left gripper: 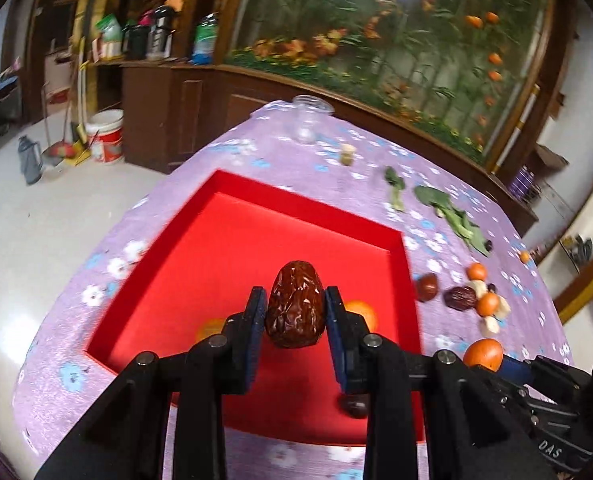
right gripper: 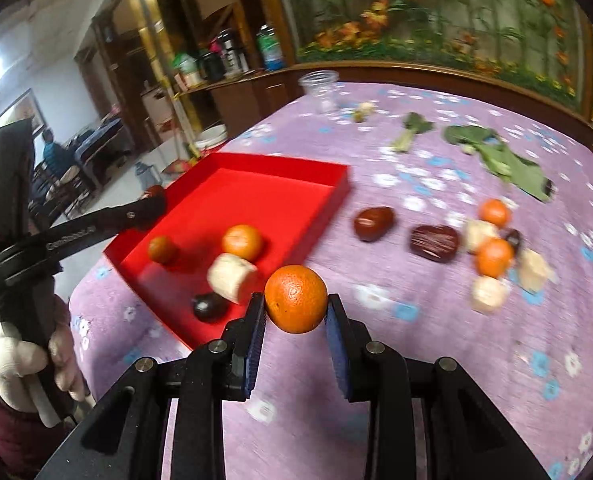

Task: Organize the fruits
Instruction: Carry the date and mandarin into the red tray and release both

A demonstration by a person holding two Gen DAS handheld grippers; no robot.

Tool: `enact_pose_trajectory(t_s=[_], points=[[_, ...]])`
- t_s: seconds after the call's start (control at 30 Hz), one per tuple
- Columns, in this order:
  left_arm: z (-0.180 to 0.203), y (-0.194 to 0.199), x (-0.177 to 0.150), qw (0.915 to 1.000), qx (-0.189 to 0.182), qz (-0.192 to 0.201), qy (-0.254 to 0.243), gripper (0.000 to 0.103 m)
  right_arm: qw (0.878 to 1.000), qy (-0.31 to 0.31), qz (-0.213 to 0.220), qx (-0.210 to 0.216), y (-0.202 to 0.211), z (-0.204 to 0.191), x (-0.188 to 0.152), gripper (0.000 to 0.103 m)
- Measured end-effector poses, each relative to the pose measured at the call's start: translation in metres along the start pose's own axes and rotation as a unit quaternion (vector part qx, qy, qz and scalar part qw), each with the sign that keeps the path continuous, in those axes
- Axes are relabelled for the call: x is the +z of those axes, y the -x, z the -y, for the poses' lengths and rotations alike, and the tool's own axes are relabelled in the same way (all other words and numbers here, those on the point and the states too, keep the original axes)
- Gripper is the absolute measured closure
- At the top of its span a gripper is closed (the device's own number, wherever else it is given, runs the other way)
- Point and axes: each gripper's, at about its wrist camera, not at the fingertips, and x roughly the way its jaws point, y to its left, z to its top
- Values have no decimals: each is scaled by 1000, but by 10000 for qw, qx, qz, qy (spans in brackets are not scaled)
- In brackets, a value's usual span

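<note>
Sorting looks partly done: the shallow red cardboard tray point(right gripper: 232, 200) on the purple flowered worktop point(right gripper: 416, 340) already holds two small oranges, a pale chunk and a dark fruit. The left hand-held gripper point(left gripper: 295, 308) grasps a wrinkled dried red date point(left gripper: 295, 305) above the tray. The right hand-held gripper point(right gripper: 295, 312) grasps a small round orange point(right gripper: 295, 298) beside the tray's near edge, while several dates, oranges and pale pieces point(right gripper: 492, 240) remain loose on the cloth.

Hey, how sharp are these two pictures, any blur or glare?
Left wrist view: the held date is sharp, the red tray edges and loose fruit smear, and a ceiling light glares at the top. Right wrist view: the held orange is crisp, the tabletop fruit is blurred, and fisheye bends the room.
</note>
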Motion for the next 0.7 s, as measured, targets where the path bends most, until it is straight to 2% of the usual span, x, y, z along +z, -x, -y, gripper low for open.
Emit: enact_pose_trajectory(t_s=[0.17, 0.4, 0.7], points=[[-20, -10, 11, 9998, 189, -27, 103, 75, 9998, 160, -81, 71, -27, -21, 22, 70], [-39, -37, 35, 9989, 419, -211, 65, 75, 9993, 47, -306, 220, -70, -24, 53, 70], [-45, -58, 34, 9984, 282, -469, 137, 75, 9980, 104, -507, 364, -107, -35, 69, 70]])
